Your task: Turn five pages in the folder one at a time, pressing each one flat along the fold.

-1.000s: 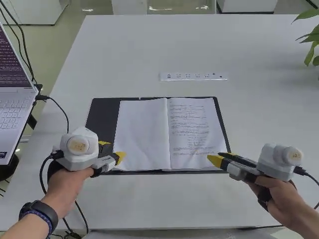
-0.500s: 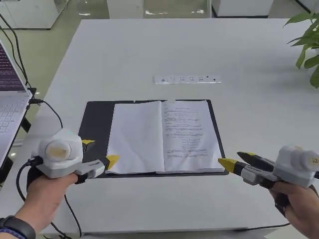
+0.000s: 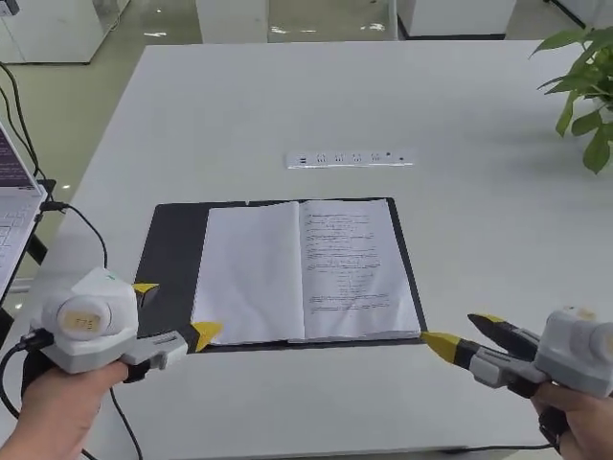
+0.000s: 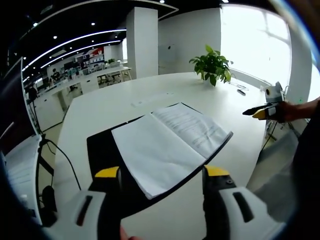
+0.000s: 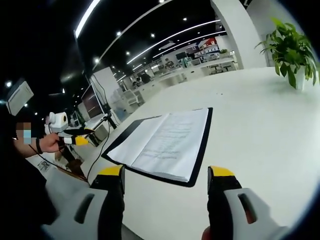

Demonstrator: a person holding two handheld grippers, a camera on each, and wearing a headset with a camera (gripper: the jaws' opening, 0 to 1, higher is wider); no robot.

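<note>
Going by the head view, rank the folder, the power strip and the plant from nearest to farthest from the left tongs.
Measured from the left tongs:
1. The folder, lying open just beside the tips, at its near left corner.
2. The power strip, past the folder, at the middle of the table.
3. The plant, at the far right edge.

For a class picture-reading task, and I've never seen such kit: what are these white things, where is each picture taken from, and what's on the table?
No robot: a person holds a pair of two-jaw tools. One picture comes from a headset camera looking down; the two round ones come from cameras on the tools, looking along their jaws. The left tool and right tool are open, holding nothing, near the front corners of the folder. On the table lie that open folder, a power strip and a plant.
</note>
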